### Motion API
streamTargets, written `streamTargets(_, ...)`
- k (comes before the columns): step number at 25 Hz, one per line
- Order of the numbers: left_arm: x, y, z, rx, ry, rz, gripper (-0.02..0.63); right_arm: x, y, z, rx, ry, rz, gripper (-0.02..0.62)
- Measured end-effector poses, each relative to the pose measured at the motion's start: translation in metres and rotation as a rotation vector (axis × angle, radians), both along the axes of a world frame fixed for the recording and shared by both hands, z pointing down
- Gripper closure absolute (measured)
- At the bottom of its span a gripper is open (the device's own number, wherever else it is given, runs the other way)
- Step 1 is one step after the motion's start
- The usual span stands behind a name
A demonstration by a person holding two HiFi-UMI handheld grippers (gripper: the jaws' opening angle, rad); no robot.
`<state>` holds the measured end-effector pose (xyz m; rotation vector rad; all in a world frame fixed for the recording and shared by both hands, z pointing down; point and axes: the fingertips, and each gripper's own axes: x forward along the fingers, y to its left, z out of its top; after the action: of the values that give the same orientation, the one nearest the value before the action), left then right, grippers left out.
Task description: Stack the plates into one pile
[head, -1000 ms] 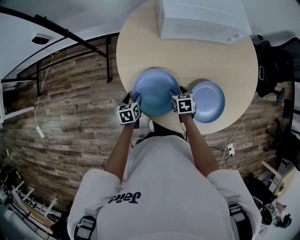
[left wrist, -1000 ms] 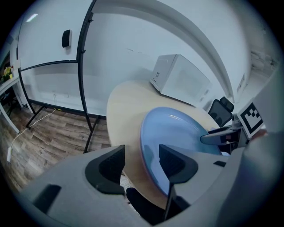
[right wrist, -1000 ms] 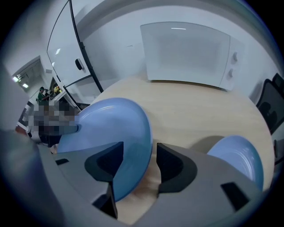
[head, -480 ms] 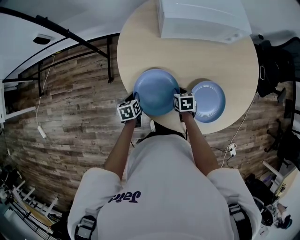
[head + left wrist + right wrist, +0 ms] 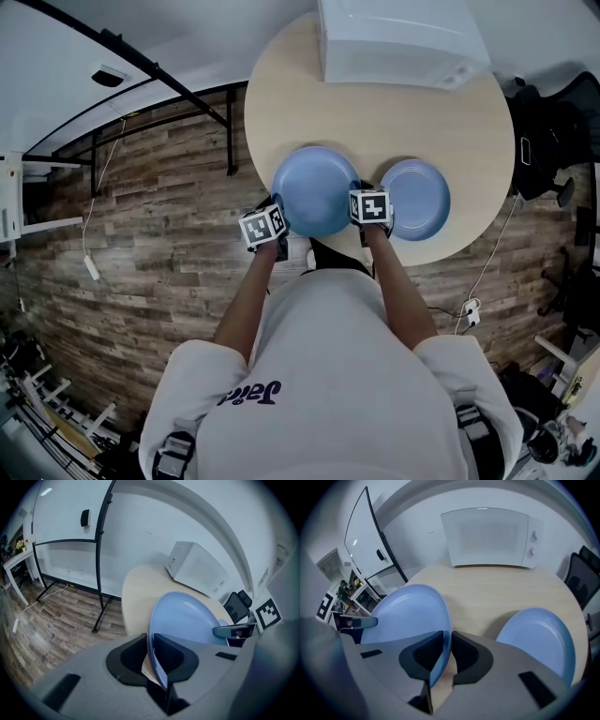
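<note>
The round table (image 5: pixel 394 122) lies under both tongs. The blue plate (image 5: pixel 314 190) spans between them; the second plate (image 5: pixel 417 199) lies just outside the right gripper (image 5: pixel 447 638). That one and the left gripper (image 5: pixel 150 640), whose jaws have just been closing, clamp opposite rims. Best to lift level and centre before lowering.

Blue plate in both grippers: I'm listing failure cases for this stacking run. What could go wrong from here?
1. The left gripper and right gripper have just closed on only the thin rim of the held plate, at opposite sides; uneven hands could tilt or drop it.
2. The second plate lies right beside the right gripper; moving across could knock it.
3. The held plate is near the table edge; a slip might reach the floor.
</note>
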<state>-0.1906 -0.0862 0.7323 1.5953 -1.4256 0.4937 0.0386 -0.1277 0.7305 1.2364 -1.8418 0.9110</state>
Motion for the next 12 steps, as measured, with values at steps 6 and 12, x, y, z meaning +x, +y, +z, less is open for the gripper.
streamTargets(6, 0.009, 0.035, -0.016, 0.028, 0.039, -0.028, 0.555, 0.011, 0.032, -0.021, 0.051, -0.005, 0.016, 0.532)
streamTargets(12, 0.02, 0.06, -0.043, 0.089, 0.073, -0.054, 0.56, 0.027, 0.071, -0.042, 0.099, 0.003, 0.051, 0.532)
